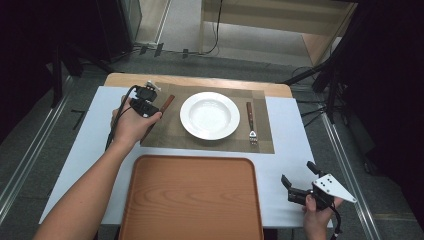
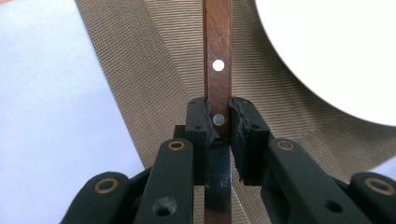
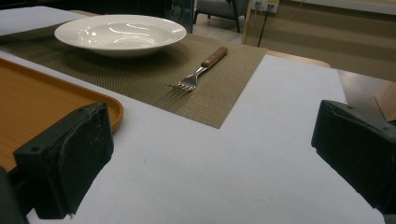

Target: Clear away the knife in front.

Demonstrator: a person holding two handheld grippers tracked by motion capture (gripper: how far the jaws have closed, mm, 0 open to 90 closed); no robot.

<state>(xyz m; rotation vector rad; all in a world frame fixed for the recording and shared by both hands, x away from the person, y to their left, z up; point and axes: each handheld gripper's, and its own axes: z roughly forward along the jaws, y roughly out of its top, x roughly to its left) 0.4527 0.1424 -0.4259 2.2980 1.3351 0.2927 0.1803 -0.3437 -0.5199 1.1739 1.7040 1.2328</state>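
Wood-handled knife (image 2: 217,70) sits clamped between the pads of the left tongs (image 2: 218,122), gripped where handle meets blade; its blade runs back beneath the tongs and is mostly hidden, so its tip cannot be made out. In the high view the left tongs (image 1: 148,102) and the hand cover most of the knife (image 1: 168,102), leaving just the handle end poking out toward one o'clock, over the woven placemat (image 1: 165,130) at nine o'clock of the white plate (image 1: 209,115). Whether the knife touches the mat cannot be told. A fork (image 1: 250,122) lies on the mat at three o'clock of the plate. The right tongs (image 1: 298,181) stand wide open, holding nothing, low over the white surface (image 1: 287,125) at three o'clock of the orange tray (image 1: 192,197), whose near edge is cut off.
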